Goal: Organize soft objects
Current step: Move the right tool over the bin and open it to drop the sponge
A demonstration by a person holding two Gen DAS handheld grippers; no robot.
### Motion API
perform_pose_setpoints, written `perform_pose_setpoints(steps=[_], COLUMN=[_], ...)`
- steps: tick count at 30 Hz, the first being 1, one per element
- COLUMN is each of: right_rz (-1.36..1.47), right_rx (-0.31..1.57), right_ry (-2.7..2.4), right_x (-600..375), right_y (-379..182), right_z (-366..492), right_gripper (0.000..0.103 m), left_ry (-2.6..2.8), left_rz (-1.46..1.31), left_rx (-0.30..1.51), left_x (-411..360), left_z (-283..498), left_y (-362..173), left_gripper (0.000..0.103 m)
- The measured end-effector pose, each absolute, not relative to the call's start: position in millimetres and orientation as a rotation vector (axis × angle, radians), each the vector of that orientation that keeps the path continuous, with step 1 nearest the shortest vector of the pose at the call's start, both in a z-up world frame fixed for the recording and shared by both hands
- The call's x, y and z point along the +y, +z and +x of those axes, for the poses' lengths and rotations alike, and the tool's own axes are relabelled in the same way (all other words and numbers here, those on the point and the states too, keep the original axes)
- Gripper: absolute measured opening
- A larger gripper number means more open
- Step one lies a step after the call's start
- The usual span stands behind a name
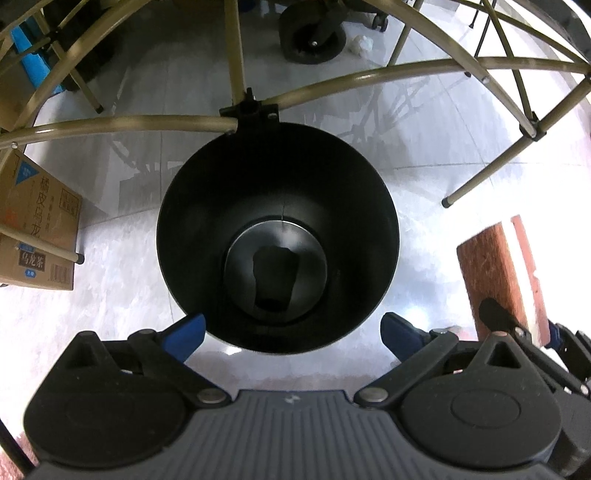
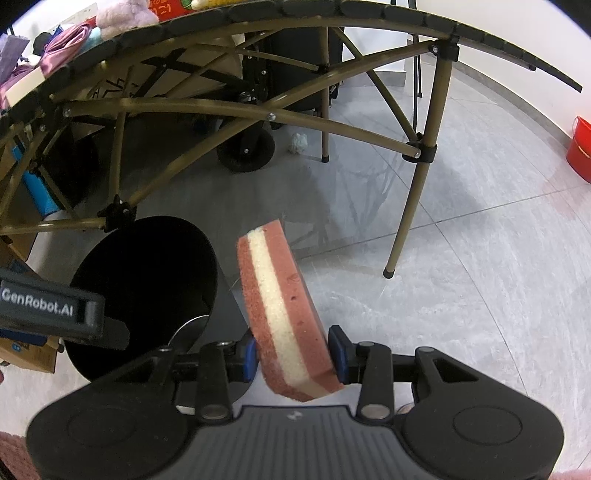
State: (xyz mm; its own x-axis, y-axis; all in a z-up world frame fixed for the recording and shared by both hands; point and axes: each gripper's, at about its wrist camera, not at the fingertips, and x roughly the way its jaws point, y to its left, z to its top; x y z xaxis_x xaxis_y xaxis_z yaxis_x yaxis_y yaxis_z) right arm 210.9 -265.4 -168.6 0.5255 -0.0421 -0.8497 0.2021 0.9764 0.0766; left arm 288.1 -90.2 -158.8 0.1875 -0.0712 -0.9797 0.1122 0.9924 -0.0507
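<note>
The black bin [image 2: 144, 291] stands on the floor under the folding tabletop [image 2: 258, 22], at nine o'clock from the striped sponge [image 2: 284, 310]. The right tongs [image 2: 295, 354] pinch that sponge at its lower end, so it should be carried over the bin's mouth before release. The left tongs [image 1: 291, 334] hang wide open and empty over the bin's rim.
</note>
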Motion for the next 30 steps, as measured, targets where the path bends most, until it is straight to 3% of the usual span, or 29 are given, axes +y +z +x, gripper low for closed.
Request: perform_pose_setpoints(steps=[30], right_rz=[0.090], right_rx=[0.960], right_ry=[0.009], right_x=[-182], right_y=[-155], right_z=[230], right_gripper=[0.038], left_ry=[0.016], left_rz=[0.014], left_rx=[1.366], left_x=[0], left_z=[274], left_y=[-151], left_gripper=[0.103])
